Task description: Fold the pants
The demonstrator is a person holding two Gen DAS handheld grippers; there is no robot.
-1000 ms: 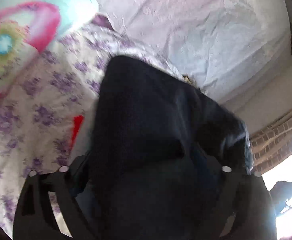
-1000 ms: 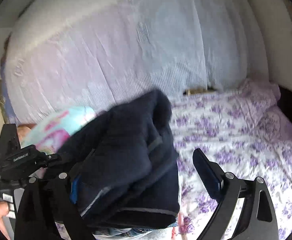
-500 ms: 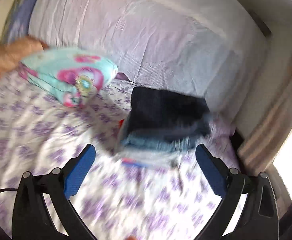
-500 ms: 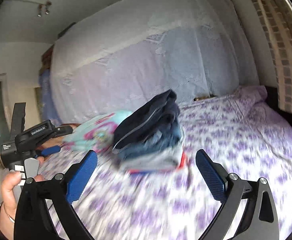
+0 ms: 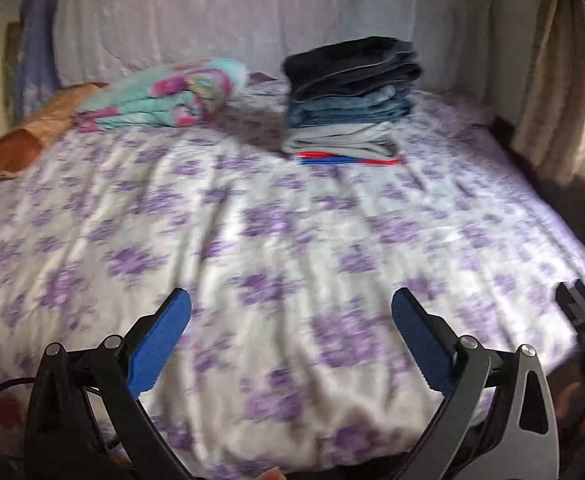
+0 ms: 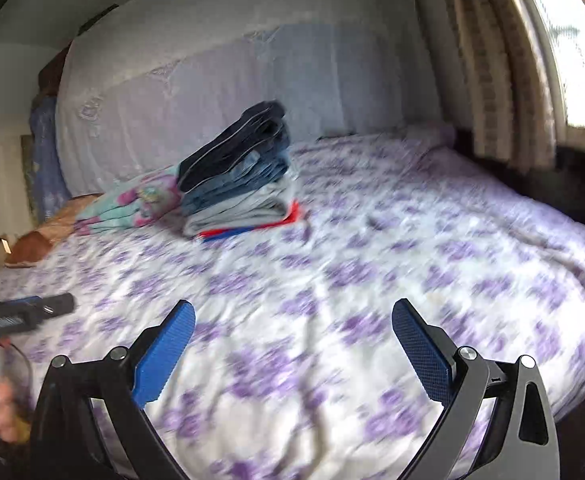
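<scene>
**Dark pants stacked, both claws pulled clear**

Folded and delivered; dark pants sitting on top of the stack of folded clothes at the far side of the bed, just in front of the draped headboard; top layer looking tilted from the right wrist view. Left claw spread as wide as it goes, nothing between the blue pads; right claw likewise wide open and empty, hovering over bare floral sheet well short of the stack. Folded turquoise blanket lying just left of the stack. Placing step judged done; next up, probably fetching another pair, though none showing on the bed; calls for turning away to find one.

Against a second ago: pants then bunched right between the pads, filling both views; half a second back, stack close ahead and already released; now far off across the bed, left jaws having just opened the last bit.
</scene>
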